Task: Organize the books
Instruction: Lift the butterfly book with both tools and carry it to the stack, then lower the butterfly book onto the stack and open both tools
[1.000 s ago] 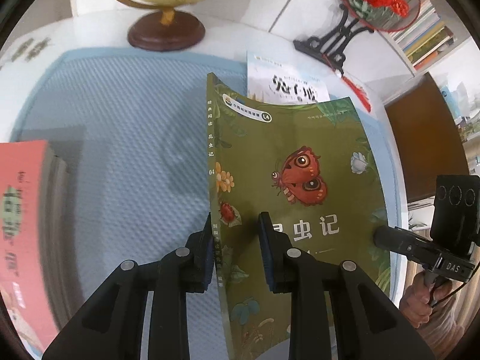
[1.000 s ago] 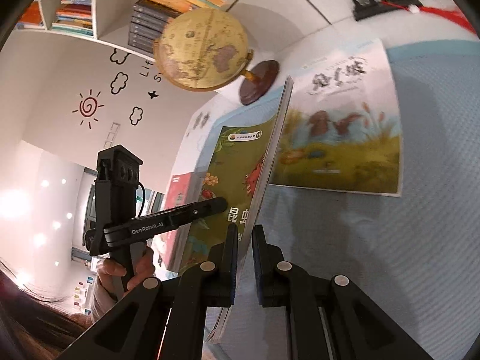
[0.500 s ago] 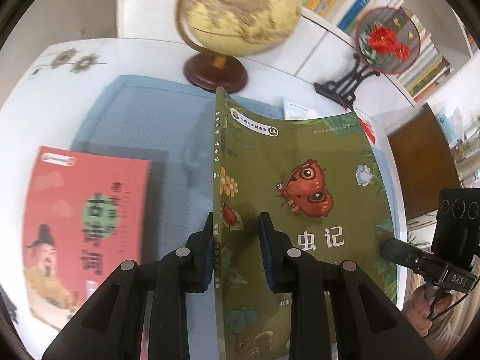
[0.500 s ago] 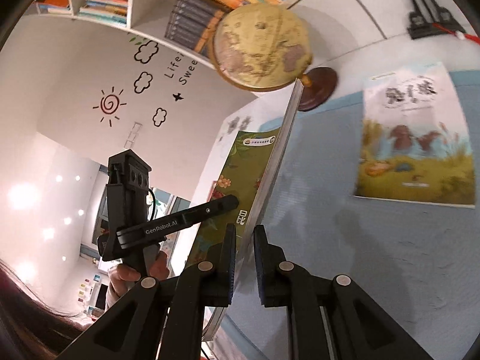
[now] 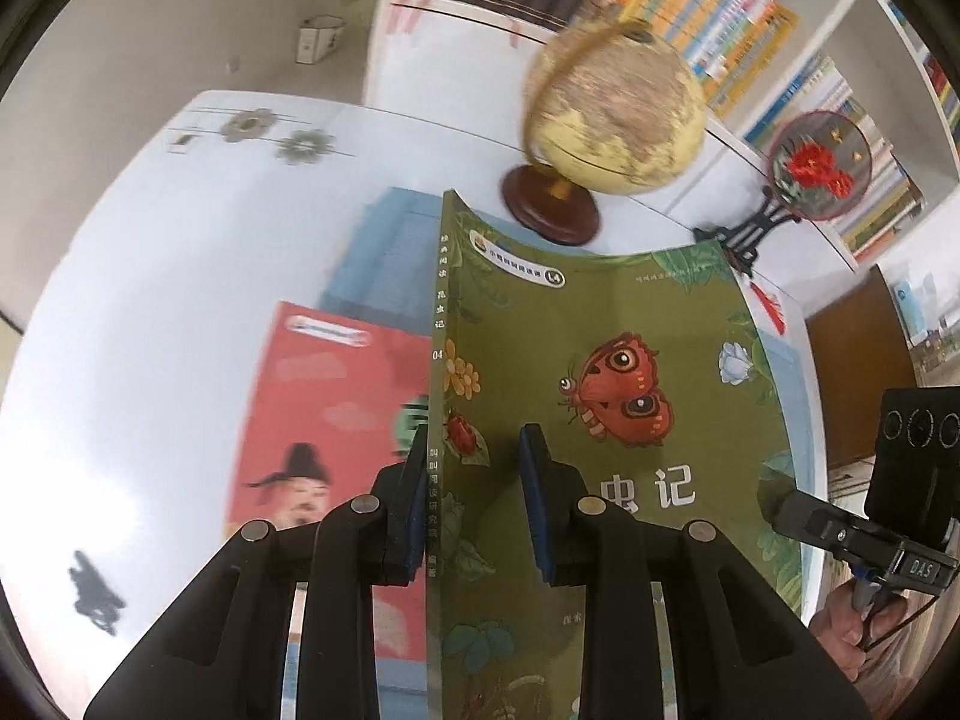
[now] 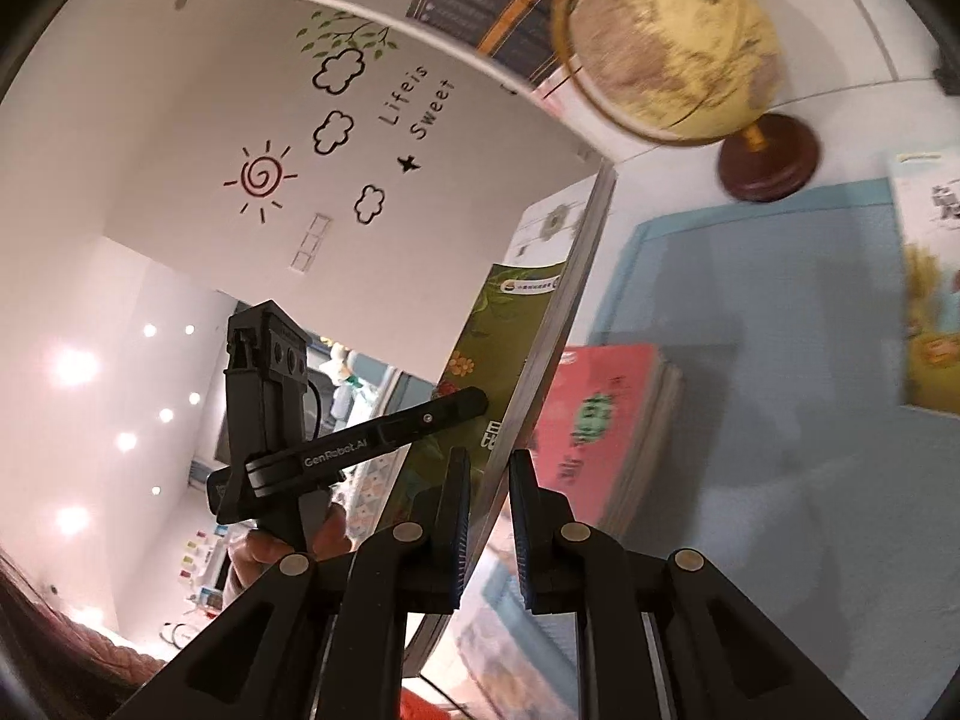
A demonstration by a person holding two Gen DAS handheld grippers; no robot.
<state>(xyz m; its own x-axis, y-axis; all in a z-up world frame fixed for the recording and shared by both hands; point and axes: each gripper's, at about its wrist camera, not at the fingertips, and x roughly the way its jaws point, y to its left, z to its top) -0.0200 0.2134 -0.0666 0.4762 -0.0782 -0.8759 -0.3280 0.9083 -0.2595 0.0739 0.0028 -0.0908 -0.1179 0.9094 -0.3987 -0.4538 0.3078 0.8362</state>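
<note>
A green book [image 5: 612,372] with a red butterfly on its cover is held in the air between both grippers. My left gripper [image 5: 474,498] is shut on it at the spine, one pad on the cover and one behind. My right gripper [image 6: 487,516] is shut on the green book [image 6: 510,324] at its page edge. Below it a red book [image 5: 324,408] lies flat on the blue mat [image 5: 384,252], partly hidden by the green one. That red book [image 6: 600,414] shows just right of the page edge in the right wrist view. A picture book [image 6: 930,324] lies on the mat at the far right.
A globe [image 5: 612,108] on a dark wooden base stands at the back of the white table [image 5: 150,300]. A round fan ornament [image 5: 819,165] on a black stand sits to its right. Shelves full of books [image 5: 720,18] run behind. A person's hand [image 6: 288,546] holds the other gripper's handle.
Both grippers have lifted the green book and carried it left across the mat. The red book now lies right beside and under it, and the picture book has slid to the frame's right edge.
</note>
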